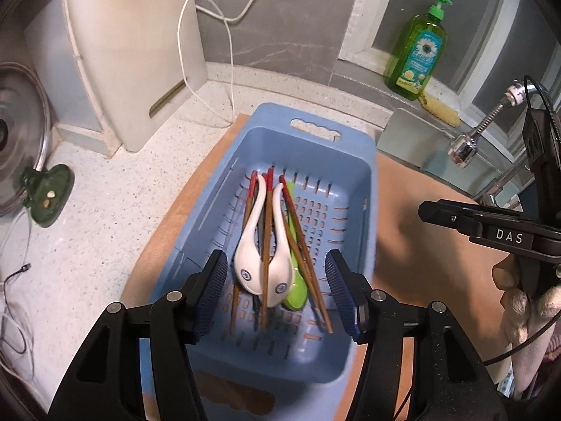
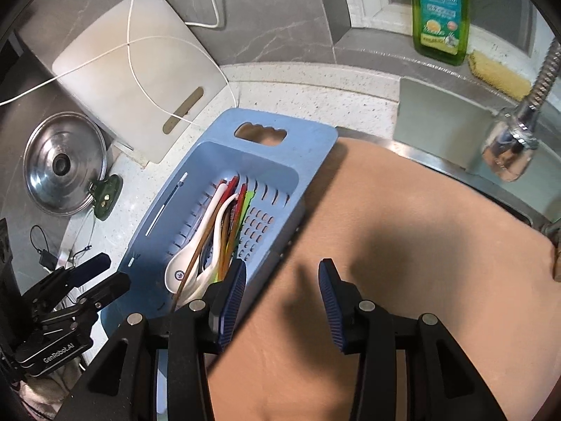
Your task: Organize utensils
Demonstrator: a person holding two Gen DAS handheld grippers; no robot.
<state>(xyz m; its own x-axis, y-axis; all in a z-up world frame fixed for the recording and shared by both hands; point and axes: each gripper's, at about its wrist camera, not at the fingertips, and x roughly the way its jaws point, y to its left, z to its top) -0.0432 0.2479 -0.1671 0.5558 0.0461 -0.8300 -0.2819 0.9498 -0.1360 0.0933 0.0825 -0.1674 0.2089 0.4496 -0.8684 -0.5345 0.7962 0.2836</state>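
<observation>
The left hand-held gripper (image 1: 277, 287) covers the near ends of the chopsticks (image 1: 268, 231) and the near rim of the blue basket (image 1: 364, 189). From the right wrist, the right hand-held gripper (image 2: 280, 301) hides the spoon bowls' (image 2: 178, 273) near edge. The dish soap bottle (image 2: 440, 14) beyond it is cut off at the top edge. The basket's near end is motion-blurred.

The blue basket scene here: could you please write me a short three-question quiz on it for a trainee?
1. True or false: the left gripper grips a spoon.
2. How many white spoons lie in the blue basket?
3. What stands on the ledge beside the yellow sponge: (a) green soap bottle, (b) kettle, (c) mug?

Key: 1. False; its jaws are open above the utensils. 2. Two. 3. (a).
</observation>
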